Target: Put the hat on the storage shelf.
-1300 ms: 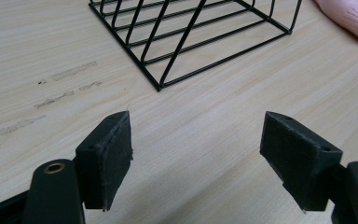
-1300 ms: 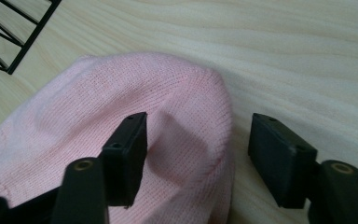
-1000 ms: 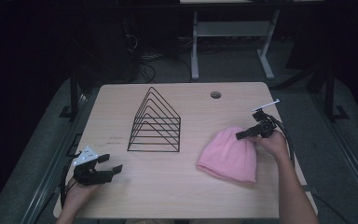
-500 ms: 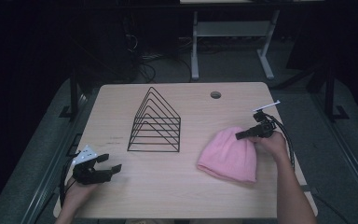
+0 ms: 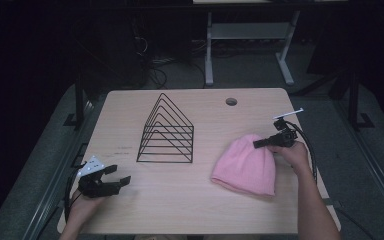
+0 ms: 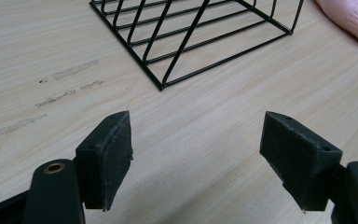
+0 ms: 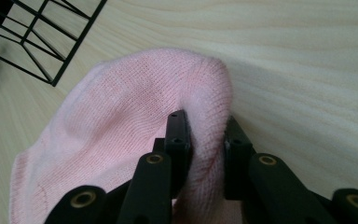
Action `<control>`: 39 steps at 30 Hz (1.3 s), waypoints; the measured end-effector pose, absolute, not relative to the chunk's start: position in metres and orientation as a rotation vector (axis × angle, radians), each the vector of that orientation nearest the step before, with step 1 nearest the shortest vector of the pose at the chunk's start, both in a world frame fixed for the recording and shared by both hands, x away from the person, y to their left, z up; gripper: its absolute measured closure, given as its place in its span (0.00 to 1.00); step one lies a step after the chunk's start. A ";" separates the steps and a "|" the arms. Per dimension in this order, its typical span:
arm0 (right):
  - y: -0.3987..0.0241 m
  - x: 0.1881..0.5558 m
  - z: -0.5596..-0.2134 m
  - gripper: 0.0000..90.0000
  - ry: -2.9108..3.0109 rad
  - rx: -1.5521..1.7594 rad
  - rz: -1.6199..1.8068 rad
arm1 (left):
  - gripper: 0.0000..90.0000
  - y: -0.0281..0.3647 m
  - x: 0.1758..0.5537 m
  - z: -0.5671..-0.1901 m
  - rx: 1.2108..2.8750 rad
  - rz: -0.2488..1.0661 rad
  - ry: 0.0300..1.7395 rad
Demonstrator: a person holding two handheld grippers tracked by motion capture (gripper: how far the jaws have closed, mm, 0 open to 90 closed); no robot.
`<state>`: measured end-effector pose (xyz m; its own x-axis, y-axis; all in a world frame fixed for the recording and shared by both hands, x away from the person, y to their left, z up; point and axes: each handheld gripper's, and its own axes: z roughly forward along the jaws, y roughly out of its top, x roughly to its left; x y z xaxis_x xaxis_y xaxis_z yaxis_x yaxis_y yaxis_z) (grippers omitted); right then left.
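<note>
The pink knit hat (image 5: 246,165) lies flat on the right half of the pale wooden table (image 5: 180,210), its rounded crown pointing away from the person and its open brim toward the near edge. The right tool (image 5: 260,143) sits at the crown's far right edge, held by the person's right hand (image 5: 292,155). In the right gripper view its jaws have just been closing, and they now pinch a raised fold of the hat (image 7: 135,140) between the two black pads (image 7: 177,135), the knit bunching up between them. The rest of the fabric lies on the wood.

Well apart from that, the left tool (image 5: 115,181) rests low at the near left corner of the table in the person's left hand (image 5: 82,207). Its jaws stand wide apart with nothing between them; in the left gripper view bare wood shows between the pads (image 6: 114,149).

A black wire rack (image 5: 166,131), shaped like a row of triangles, stands upright around the middle of the table, between the two tools and a little farther back. The hat lies just to its right, not touching it. A round cable hole (image 5: 231,101) sits near the table's far edge, beyond the hat.
</note>
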<state>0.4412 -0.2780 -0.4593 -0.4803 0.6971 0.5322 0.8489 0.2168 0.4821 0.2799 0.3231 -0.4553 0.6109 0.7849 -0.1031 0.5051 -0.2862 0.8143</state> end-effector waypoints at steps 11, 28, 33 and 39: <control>-0.279 0.433 -0.429 0.86 -2.341 -1.442 -1.191 | 0.28 0.324 0.280 -0.456 1.953 0.395 1.030; -0.279 0.418 -0.377 0.85 -2.448 -1.393 -1.286 | 0.28 0.325 0.280 -0.455 1.945 0.384 1.024; -0.276 0.415 -0.358 0.86 -2.490 -1.365 -1.319 | 0.28 0.324 0.279 -0.453 1.946 0.385 1.015; -0.270 0.409 -0.335 0.86 -2.549 -1.327 -1.359 | 0.28 0.323 0.278 -0.452 1.950 0.368 1.006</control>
<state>0.4093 -0.2704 -0.3348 -0.6509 0.6850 0.3272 0.6533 0.2859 0.7010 0.2777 0.3233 -0.4516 0.6274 0.7686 -0.1253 0.5059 -0.2799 0.8159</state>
